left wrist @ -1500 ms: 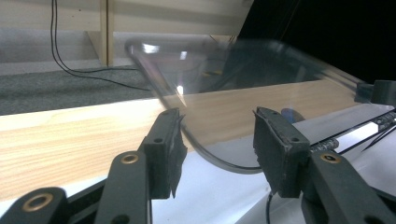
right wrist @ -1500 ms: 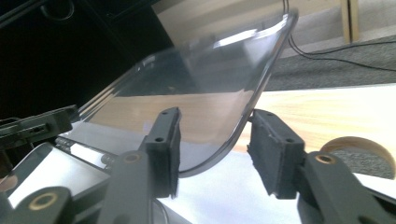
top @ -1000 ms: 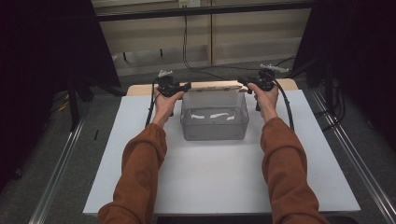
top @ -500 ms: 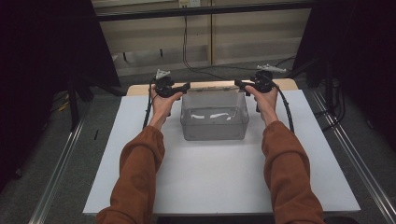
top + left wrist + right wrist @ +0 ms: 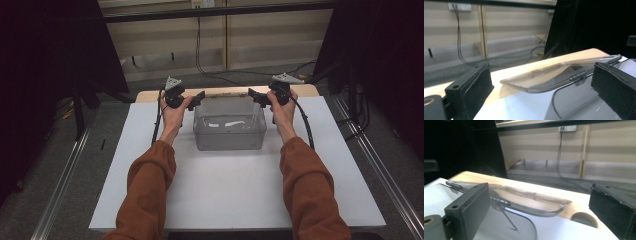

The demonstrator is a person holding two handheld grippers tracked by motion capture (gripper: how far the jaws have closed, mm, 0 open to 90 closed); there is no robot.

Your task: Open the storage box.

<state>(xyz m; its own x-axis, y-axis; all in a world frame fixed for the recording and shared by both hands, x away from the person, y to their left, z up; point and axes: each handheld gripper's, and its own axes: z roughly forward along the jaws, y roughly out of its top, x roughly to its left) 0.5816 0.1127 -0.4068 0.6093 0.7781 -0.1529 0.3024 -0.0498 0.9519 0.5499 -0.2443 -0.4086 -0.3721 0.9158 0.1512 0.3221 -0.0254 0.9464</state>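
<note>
A clear plastic box stands on the white board near its far edge. Its clear lid is swung back and tilts over the rear rim. My left gripper is at the box's far left corner and my right gripper at the far right corner. Both point inward at the lid. Both pairs of jaws have just been opening. In the left gripper view the lid lies between the wide jaws with no pad on it. In the right gripper view the lid lies likewise.
The white board rests on a wooden table, which has a round hole near the right gripper. Metal rails run along both sides on the floor. Cables and dark stands are behind the table.
Both grippers' jaws have spread wide, and their pads now stand off the lid's ends. The hands stay at the box's far corners, the right one shifted slightly.
</note>
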